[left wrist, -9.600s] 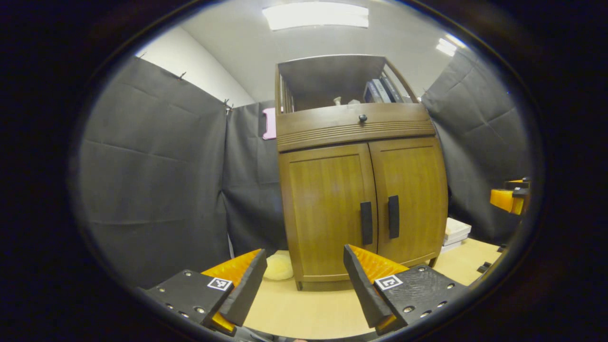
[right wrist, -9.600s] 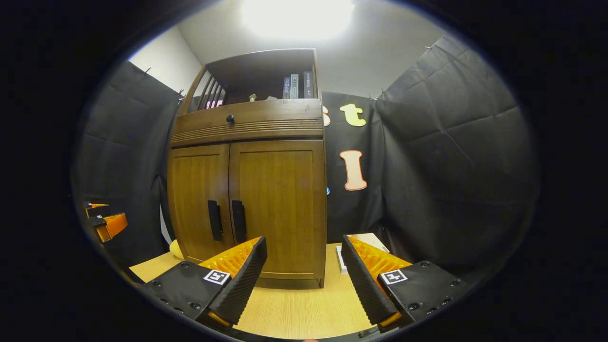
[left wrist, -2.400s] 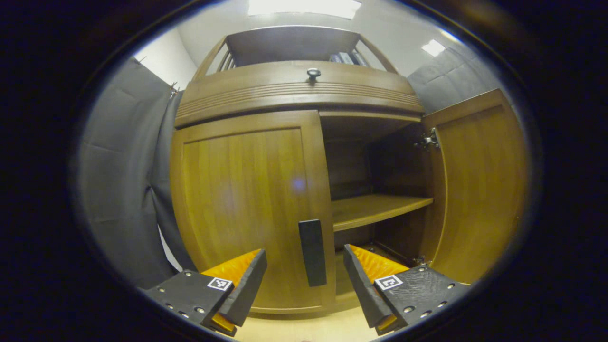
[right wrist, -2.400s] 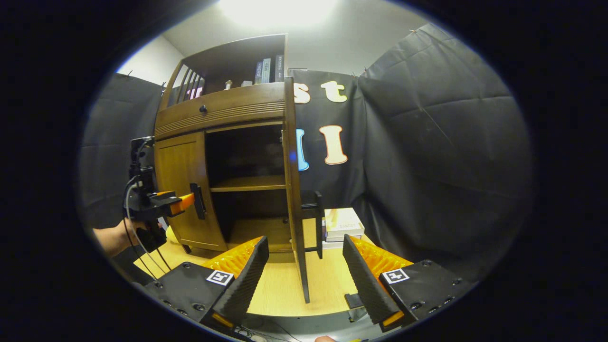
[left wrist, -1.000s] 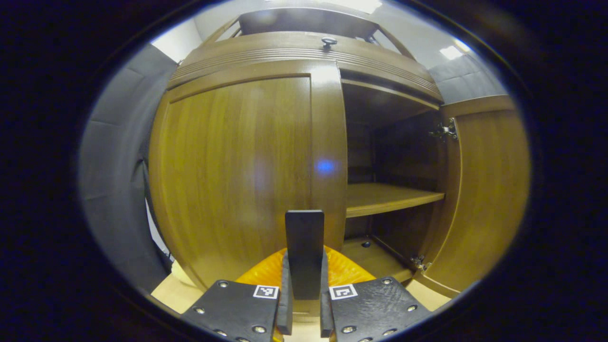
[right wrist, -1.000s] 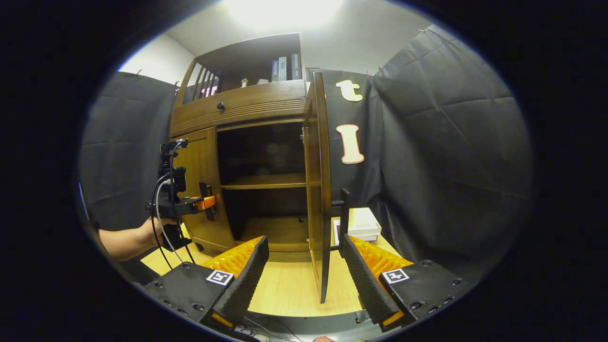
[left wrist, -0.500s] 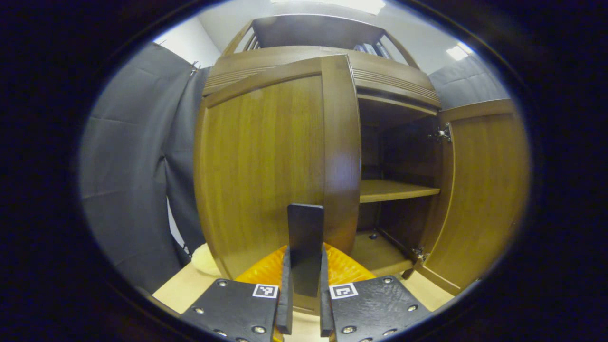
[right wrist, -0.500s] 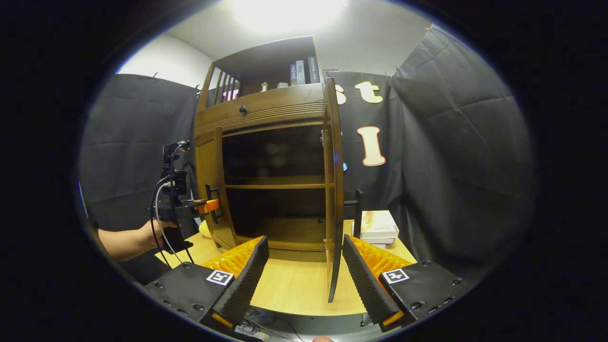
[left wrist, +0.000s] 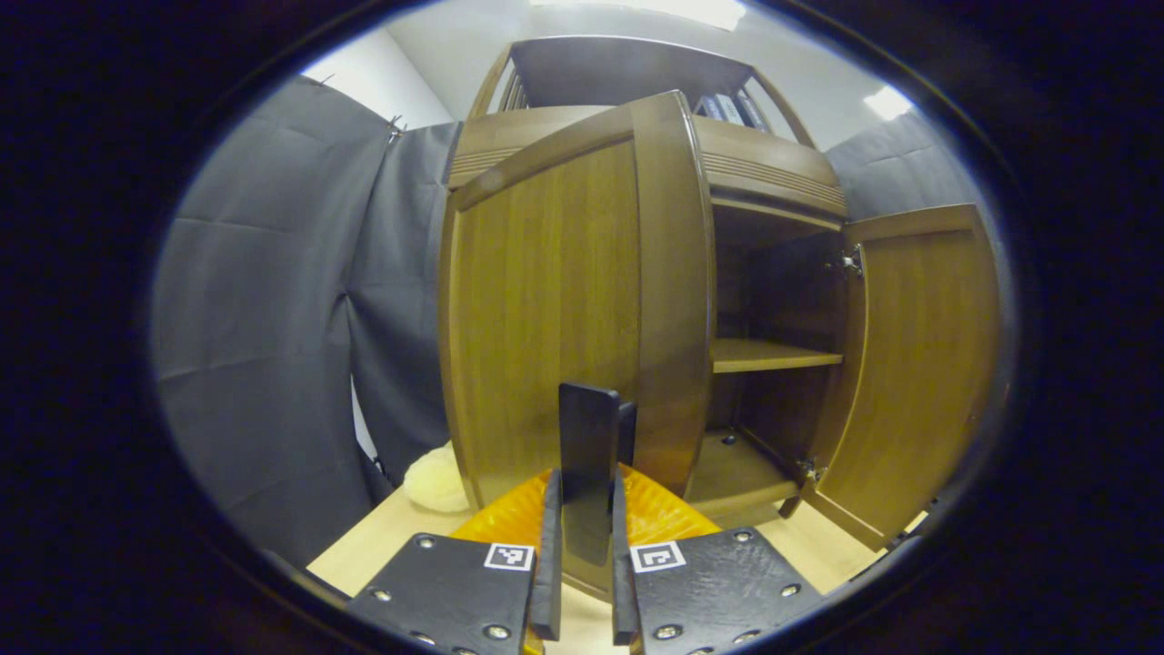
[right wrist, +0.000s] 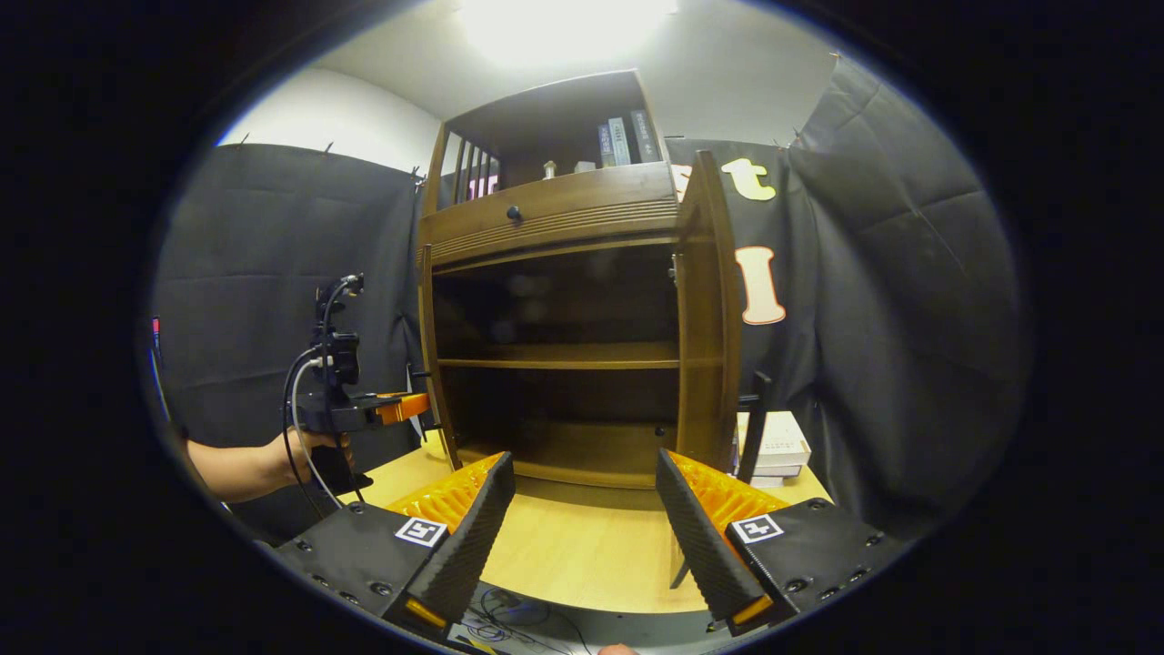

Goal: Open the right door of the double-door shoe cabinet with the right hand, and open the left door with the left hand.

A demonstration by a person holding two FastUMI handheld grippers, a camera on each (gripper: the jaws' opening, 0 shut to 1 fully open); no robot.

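Note:
The wooden shoe cabinet point(right wrist: 555, 218) stands on a light table. My left gripper point(left wrist: 585, 487) is shut on the black handle point(left wrist: 589, 437) of the left door point(left wrist: 555, 309), which is swung well out from the frame. In the right gripper view that left door point(right wrist: 425, 346) shows edge-on, with the left gripper point(right wrist: 405, 408) at its handle and a hand point(right wrist: 305, 450) holding it. The right door point(right wrist: 714, 318) stands wide open with its handle point(right wrist: 753, 428) free. My right gripper point(right wrist: 584, 468) is open, back from the cabinet, holding nothing. One shelf point(left wrist: 773, 355) crosses the dark interior.
A stack of white boxes point(right wrist: 775, 446) lies on the table point(right wrist: 582, 555) right of the cabinet, behind the open right door. A pale round object point(left wrist: 436, 478) sits left of the cabinet. Books point(right wrist: 623, 138) stand on the top shelf. Cables point(right wrist: 509, 611) lie at the table's near edge.
The left door has swung farther open with my left gripper on its handle. My right gripper has shifted left, away from the open right door, and stays open.

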